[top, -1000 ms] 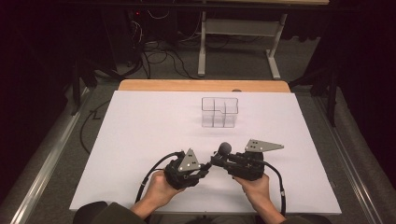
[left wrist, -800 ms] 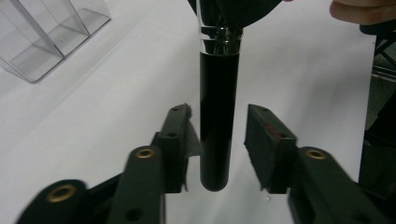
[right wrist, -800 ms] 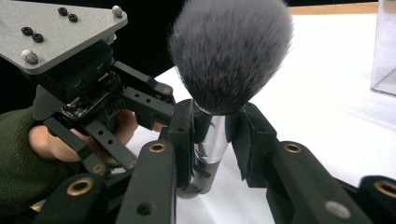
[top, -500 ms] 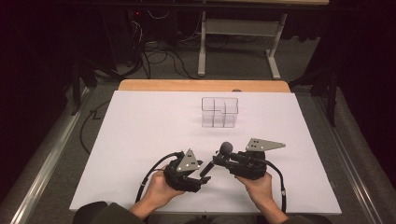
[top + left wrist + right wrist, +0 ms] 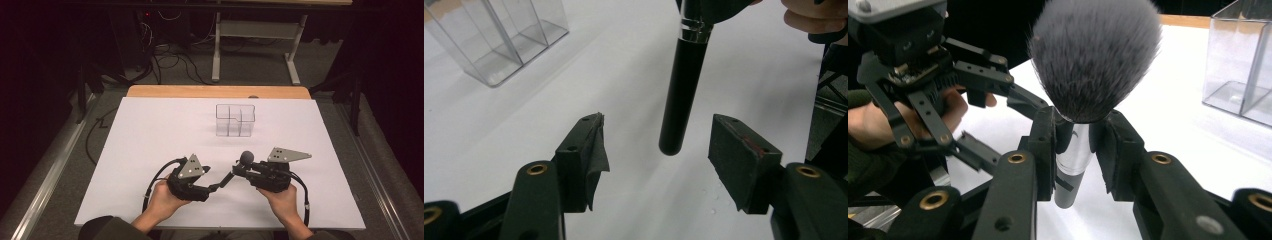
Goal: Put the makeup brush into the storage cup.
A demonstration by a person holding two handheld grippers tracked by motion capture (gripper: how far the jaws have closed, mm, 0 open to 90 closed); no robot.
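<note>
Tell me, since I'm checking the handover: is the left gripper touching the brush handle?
Apart. The left gripper view shows the brush handle hanging between the left gripper's just-opened jaws, with gaps on both sides.

Black tools point(image 5: 220, 186) with brass screws, grey plates, black cables; sleeves seemingly olive.

brush point(image 5: 684, 75) head cut off at top edge, organizer point(image 5: 499, 35) top cropped
</note>
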